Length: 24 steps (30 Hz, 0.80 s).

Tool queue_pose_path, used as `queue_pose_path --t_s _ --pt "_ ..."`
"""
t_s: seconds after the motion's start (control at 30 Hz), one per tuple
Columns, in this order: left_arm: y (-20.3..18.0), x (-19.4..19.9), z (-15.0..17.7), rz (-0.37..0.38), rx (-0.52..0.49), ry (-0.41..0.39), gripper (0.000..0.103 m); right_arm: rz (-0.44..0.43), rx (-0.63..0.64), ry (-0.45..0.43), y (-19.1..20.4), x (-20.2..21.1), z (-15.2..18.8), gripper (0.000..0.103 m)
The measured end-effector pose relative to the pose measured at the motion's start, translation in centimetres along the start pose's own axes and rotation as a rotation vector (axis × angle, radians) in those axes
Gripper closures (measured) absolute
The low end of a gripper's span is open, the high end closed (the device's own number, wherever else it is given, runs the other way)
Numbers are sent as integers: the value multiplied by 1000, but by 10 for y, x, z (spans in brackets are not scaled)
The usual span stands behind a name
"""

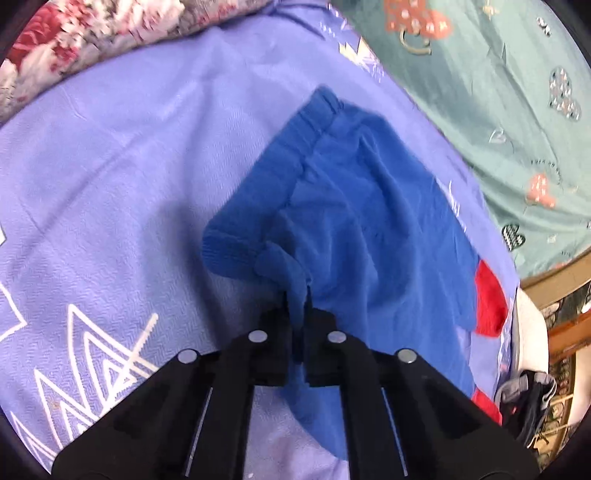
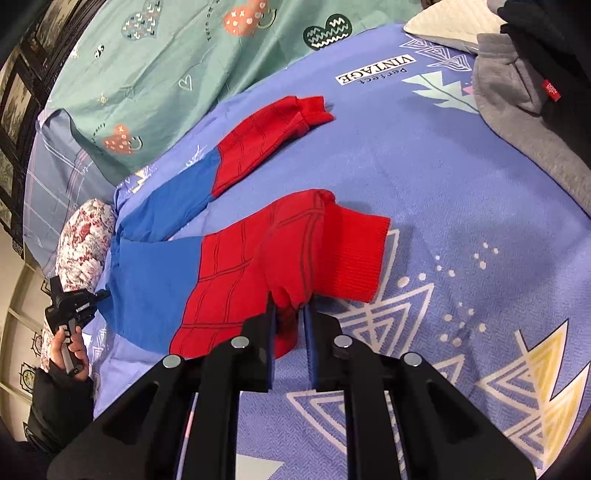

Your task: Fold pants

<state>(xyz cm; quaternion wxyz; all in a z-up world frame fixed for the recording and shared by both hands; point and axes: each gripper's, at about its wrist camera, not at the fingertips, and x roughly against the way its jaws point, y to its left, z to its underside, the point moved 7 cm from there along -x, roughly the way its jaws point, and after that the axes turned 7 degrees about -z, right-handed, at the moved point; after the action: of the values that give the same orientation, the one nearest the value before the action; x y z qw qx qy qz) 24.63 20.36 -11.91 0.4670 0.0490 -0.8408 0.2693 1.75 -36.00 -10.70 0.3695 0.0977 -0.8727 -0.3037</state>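
Blue-and-red knit pants (image 2: 221,266) lie lengthwise across the lilac bedspread (image 2: 461,206), left claw (image 1: 295,295) clamped on the blue waist, right claw (image 2: 290,306) clamped on the near red cuff.

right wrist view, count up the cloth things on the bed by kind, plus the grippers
pants, blue and red: 1
grey garment: 1
green heart-print cover: 1
purple patterned sheet: 1
floral pillow: 1
white pillow: 1
grippers: 2, the right gripper pinching a red leg, the left gripper at the blue waist end
total: 8
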Motion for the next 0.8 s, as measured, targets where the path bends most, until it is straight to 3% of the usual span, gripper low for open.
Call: queue_pose_path --t_s 0.17,0.33,0.43,0.63,0.8 --pt "-5 48 3 67 -19 -54 100 -38 -12 -37 5 22 -11 91" --pt "2 90 30 96 -57 -52 100 -83 12 -29 17 66 -16 91" --pt "12 89 52 81 -67 -13 100 -60 14 -6 10 74 -12 91" --pt "36 50 76 23 -44 77 100 4 -17 96 -19 50 14 91" --pt "23 68 77 29 -84 34 100 -12 -37 64 -22 69 14 91"
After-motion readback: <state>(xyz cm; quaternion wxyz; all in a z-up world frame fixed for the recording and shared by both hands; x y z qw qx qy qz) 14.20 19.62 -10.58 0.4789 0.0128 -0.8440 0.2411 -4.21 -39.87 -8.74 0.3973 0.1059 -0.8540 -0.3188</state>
